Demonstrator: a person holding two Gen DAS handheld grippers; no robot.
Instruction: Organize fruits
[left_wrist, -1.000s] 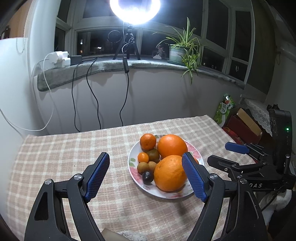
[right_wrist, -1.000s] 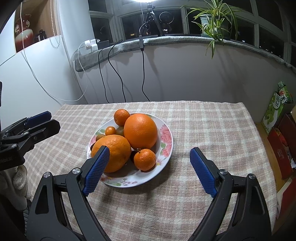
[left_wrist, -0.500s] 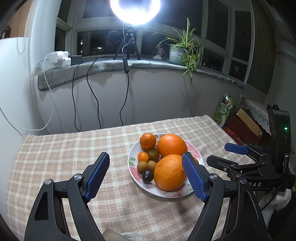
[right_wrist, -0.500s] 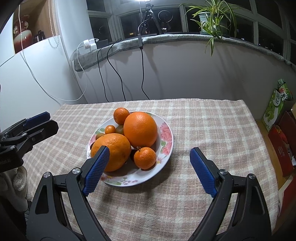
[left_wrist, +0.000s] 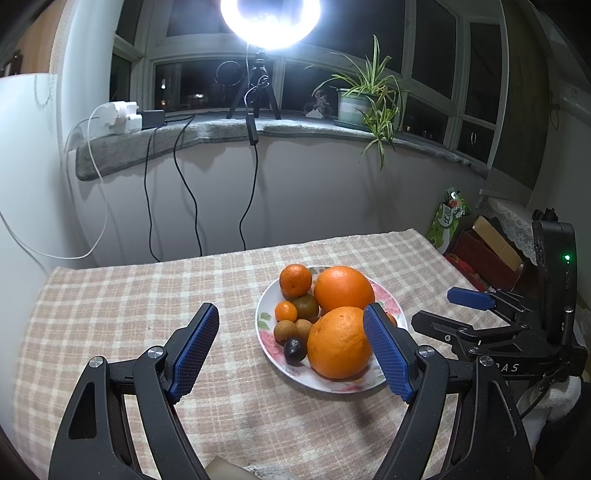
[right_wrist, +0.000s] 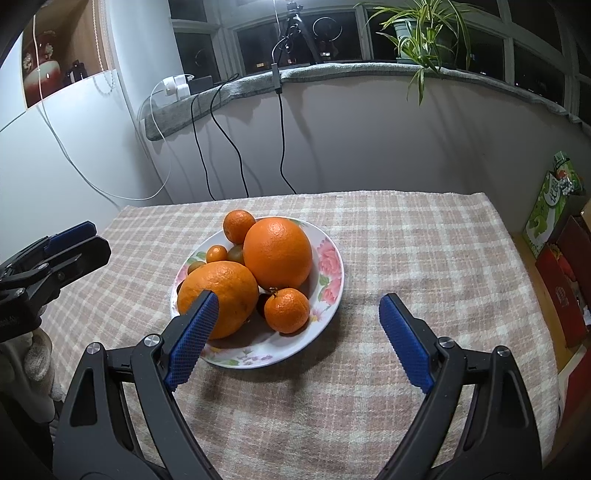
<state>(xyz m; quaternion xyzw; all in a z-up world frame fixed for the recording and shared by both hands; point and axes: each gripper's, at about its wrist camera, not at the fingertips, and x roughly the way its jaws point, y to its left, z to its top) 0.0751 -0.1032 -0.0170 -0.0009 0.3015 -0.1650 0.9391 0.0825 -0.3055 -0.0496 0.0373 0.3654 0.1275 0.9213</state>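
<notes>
A flowered white plate (left_wrist: 384, 301) (right_wrist: 330, 264) on the checked tablecloth carries two big oranges (left_wrist: 339, 341) (right_wrist: 277, 253), small mandarins (left_wrist: 294, 280) (right_wrist: 286, 310), brownish round fruits (left_wrist: 286, 330) and one dark fruit (left_wrist: 294, 346). My left gripper (left_wrist: 290, 314) hovers open in front of the plate's left side, nothing between its blue pads. Open too, my right gripper (right_wrist: 299, 301) hangs over the plate's near right edge and holds nothing. Each gripper also shows at the edge of the other's view, the right gripper (left_wrist: 469, 298) and the left gripper (right_wrist: 72, 230).
The checked tablecloth (left_wrist: 129, 302) covers the whole table; its right edge (right_wrist: 517, 240) drops to boxes and a green bag (right_wrist: 554, 199) on the floor. Cables (left_wrist: 173, 184) hang from the grey sill behind. A ring light (left_wrist: 271, 22) and a potted plant (left_wrist: 354, 107) stand on the sill.
</notes>
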